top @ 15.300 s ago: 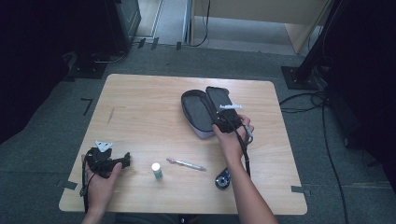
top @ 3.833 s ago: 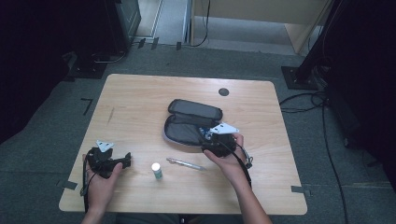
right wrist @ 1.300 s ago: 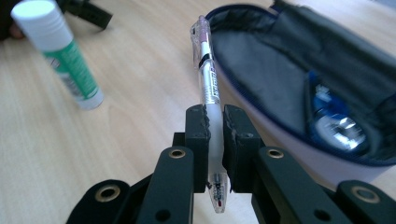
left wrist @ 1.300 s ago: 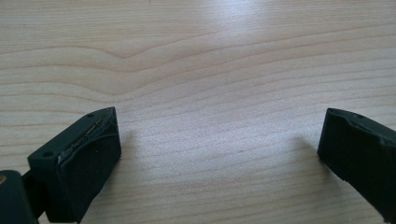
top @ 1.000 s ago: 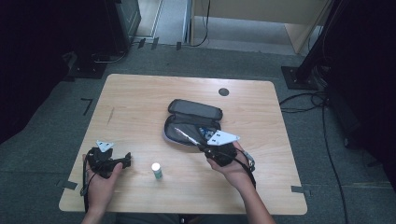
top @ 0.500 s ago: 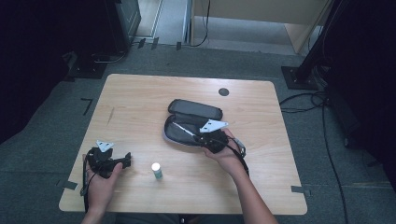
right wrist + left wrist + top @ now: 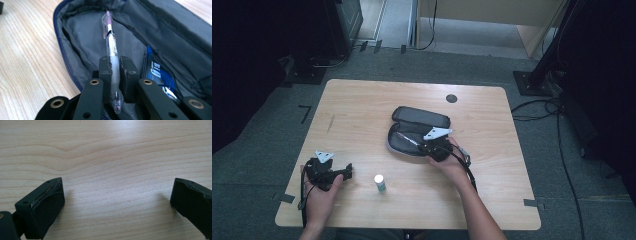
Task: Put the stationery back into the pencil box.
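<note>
- Well left of the pencil case (image 7: 418,131), we see the left hand-held gripper (image 7: 328,171) resting on the worktop (image 7: 362,105); its own view shows the jaws spread wide over bare wood, nothing between them.
- Between that gripper and the case stands a small white-capped bottle (image 7: 380,183).
- The grey case lies unzipped and open near the worktop's middle; a blue packet (image 7: 160,76) sits in it.
- At the case's near right edge, the right hand-held gripper (image 7: 115,65) has its jaws clamped on a clear pen (image 7: 111,51), whose clip end reaches over the case's lining.
- Right of the case, beyond the worktop, we see grey carpet with cables.
</note>
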A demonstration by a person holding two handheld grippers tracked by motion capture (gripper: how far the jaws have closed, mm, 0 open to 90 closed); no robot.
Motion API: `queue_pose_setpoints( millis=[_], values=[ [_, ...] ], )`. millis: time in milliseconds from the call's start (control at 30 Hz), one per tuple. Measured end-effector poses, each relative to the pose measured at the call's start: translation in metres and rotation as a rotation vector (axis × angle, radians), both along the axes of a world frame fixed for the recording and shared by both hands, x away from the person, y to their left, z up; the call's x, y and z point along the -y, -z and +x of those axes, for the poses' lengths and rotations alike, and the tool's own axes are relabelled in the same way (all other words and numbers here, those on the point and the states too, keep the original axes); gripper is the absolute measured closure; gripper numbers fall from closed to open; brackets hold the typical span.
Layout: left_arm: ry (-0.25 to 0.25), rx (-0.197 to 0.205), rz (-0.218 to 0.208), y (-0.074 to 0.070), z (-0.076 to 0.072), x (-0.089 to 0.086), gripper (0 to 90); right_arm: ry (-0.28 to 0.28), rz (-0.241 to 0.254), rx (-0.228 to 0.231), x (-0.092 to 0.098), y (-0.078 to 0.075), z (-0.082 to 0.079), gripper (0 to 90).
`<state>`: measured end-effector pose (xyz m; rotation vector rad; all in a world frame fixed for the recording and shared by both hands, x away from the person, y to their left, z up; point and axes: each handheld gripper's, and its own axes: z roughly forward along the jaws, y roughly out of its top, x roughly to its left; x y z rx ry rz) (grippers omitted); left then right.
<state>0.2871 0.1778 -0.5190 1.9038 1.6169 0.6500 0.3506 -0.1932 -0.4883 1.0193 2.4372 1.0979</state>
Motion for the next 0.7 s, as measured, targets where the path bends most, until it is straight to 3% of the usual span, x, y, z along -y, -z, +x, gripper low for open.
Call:
queue_pose_setpoints(
  millis=[167,367,467,600,700],
  values=[
    [0.002,0.0,0.0,0.0,0.0,0.0,0.0,0.031,0.036,0.01,0.005,-0.003,-0.003,62.7],
    [0.004,-0.002,0.001,0.0,0.0,0.0,0.0,0.181,0.063,0.076,0.02,-0.014,-0.018,46.7],
    [0.004,0.001,-0.003,0.0,0.0,0.0,0.0,0.229,0.083,0.109,0.034,-0.019,-0.028,38.9],
    [0.005,0.001,-0.002,0.0,0.0,0.0,0.0,0.275,0.107,0.091,0.058,-0.02,-0.043,29.0],
    [0.007,0.001,0.0,0.0,0.0,0.0,0.0,0.305,0.089,0.082,0.075,-0.018,-0.056,22.2]
  ],
)
